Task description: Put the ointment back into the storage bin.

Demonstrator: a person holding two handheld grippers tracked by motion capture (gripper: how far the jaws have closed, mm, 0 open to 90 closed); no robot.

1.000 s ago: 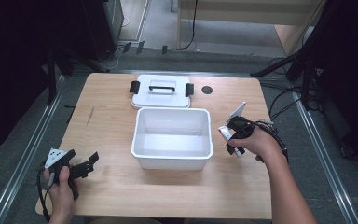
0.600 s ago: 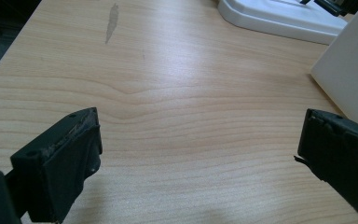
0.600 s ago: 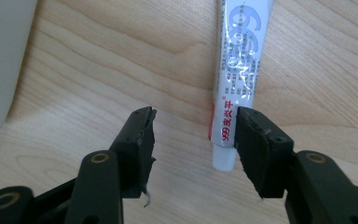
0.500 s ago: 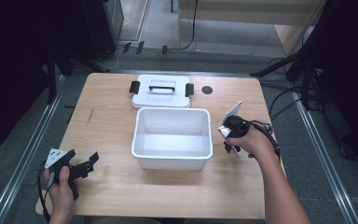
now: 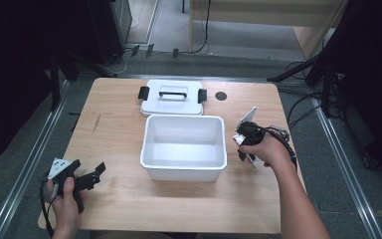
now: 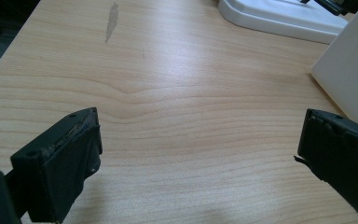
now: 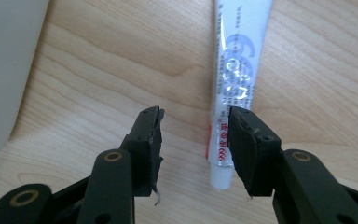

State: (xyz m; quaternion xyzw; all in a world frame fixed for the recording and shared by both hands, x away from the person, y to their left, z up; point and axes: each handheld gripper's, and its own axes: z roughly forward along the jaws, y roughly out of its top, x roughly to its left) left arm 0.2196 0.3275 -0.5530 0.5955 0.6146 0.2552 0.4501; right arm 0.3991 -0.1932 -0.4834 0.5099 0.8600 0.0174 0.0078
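Two tools released on the counter (image 5: 119, 129), right tool (image 7: 196, 116) beside a tube (image 7: 235, 74), white bin (image 5: 184, 148) at its 9 o'clock, lid (image 5: 171, 98) beyond, left tool (image 6: 198, 140) at 8 o'clock.

One wooden table (image 5: 119, 124). One open white plastic bin (image 5: 183, 147), table centre. One white lid (image 5: 172, 97) at 12 o'clock from the bin, touching or just beside its far rim; on the lid, one handle (image 5: 173, 91) and two black side clips (image 5: 143, 92). One dark round hole or spot (image 5: 221, 96) in the tabletop at 1 o'clock. One white tube (image 7: 235, 70) with red and silver print, at 3 o'clock by the bin. Two handheld grippers: left gripper (image 5: 95, 174) at 8 o'clock, right gripper (image 5: 239, 147) at 3 o'clock. Two hands, one per gripper.
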